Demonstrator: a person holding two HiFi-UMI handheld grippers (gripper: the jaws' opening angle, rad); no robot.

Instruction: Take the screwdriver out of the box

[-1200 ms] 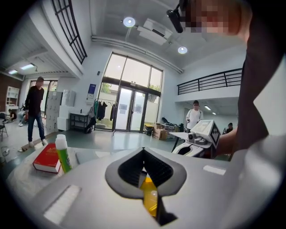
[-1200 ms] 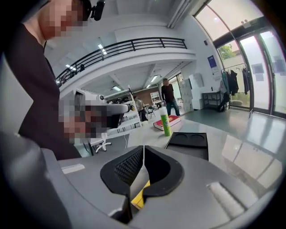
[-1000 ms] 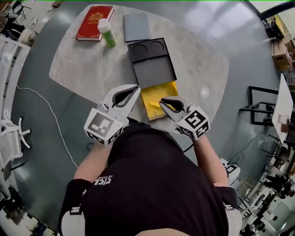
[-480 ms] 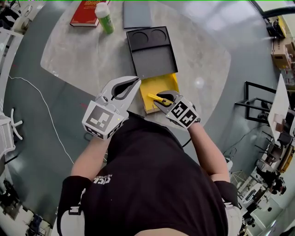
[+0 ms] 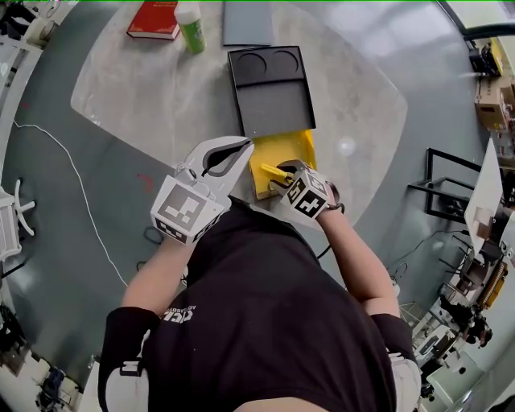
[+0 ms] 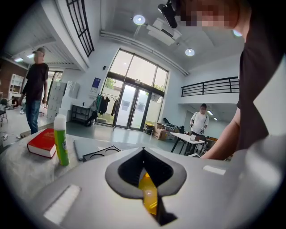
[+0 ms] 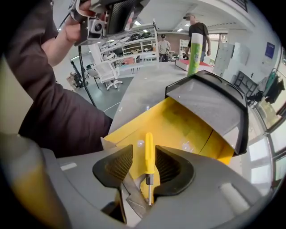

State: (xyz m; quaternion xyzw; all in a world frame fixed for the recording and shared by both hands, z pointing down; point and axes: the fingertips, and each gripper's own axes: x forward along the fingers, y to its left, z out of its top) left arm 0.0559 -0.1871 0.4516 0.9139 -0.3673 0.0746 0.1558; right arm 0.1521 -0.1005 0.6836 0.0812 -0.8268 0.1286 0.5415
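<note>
— Where is the screwdriver (image 7: 149, 154)?
— It lies flat in the yellow box (image 7: 178, 123). The right gripper (image 7: 145, 166) straddles it; its jaws have just been opening and do not press it.
— And the left gripper (image 6: 143, 151)?
— Jaws together, empty, just beside the box.

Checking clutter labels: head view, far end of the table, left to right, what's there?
book → bottle → grey board
</note>
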